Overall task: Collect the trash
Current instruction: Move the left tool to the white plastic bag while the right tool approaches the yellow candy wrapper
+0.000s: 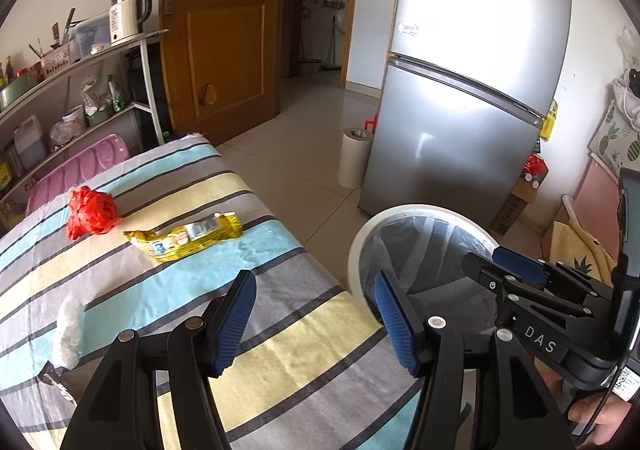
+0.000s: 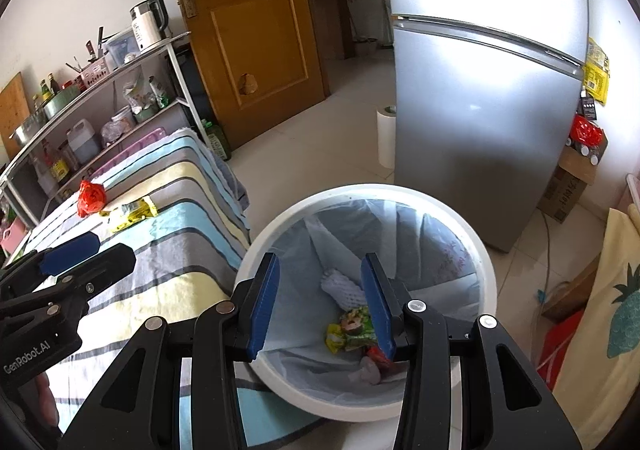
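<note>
Striped cloth in blue, yellow and grey covers the bench [image 1: 280, 362], which stands near a wooden door [image 1: 224, 30] and a silver fridge [image 1: 472, 82] on a pale tiled floor. We hold our left gripper [image 1: 316, 324] above the bench's near edge, its blue pads spread apart with nothing between them. On the cloth ahead of it lie a yellow snack wrapper [image 1: 188, 236] and, just beside that, a crumpled red plastic bag [image 1: 90, 212]; a white wad [image 1: 69, 330] sits nearer to us on the left. Our right gripper [image 2: 320, 304] hangs over the white bin [image 2: 486, 270], which stands against the bench's side; its jaws are likewise parted and empty. Down in the bin's pale liner we see a white foam net [image 2: 340, 286], a green and yellow wrapper [image 2: 352, 328] and some red and white scraps [image 2: 374, 366].
</note>
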Demonstrator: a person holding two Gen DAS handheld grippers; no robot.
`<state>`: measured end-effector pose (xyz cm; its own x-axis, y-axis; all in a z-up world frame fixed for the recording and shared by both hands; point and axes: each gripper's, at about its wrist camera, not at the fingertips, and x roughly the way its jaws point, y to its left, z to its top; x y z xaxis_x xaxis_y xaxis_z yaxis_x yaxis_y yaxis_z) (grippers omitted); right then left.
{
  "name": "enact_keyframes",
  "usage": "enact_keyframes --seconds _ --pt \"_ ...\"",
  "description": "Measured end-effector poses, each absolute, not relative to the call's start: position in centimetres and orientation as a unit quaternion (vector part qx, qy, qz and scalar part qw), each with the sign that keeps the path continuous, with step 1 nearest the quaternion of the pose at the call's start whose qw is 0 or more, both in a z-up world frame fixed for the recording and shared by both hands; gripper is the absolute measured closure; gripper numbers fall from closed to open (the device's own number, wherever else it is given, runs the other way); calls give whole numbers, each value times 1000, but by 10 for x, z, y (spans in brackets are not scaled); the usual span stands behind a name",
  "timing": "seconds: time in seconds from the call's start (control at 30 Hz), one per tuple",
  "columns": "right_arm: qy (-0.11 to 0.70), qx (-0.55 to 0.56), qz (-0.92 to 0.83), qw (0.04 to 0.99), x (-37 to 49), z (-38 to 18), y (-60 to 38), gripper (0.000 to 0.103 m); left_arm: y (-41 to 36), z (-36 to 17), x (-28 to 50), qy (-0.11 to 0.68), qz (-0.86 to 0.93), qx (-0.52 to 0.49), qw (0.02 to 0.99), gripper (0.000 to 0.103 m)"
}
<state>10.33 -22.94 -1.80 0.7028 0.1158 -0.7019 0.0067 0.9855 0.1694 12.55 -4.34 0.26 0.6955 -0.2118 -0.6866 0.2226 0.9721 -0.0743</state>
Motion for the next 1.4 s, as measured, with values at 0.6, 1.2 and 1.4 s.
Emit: enact_keyframes --seconds 0.6,1.2,1.4 --pt "379 13 161 911 101 -12 -102 59 106 2 78 358 23 -35 933 41" --pt "370 -68 252 891 172 -13 -28 51 167 -13 108 389 37 -73 917 39" --pt "378 -66 285 879 197 -21 -15 47 169 -23 122 402 32 -79 912 39"
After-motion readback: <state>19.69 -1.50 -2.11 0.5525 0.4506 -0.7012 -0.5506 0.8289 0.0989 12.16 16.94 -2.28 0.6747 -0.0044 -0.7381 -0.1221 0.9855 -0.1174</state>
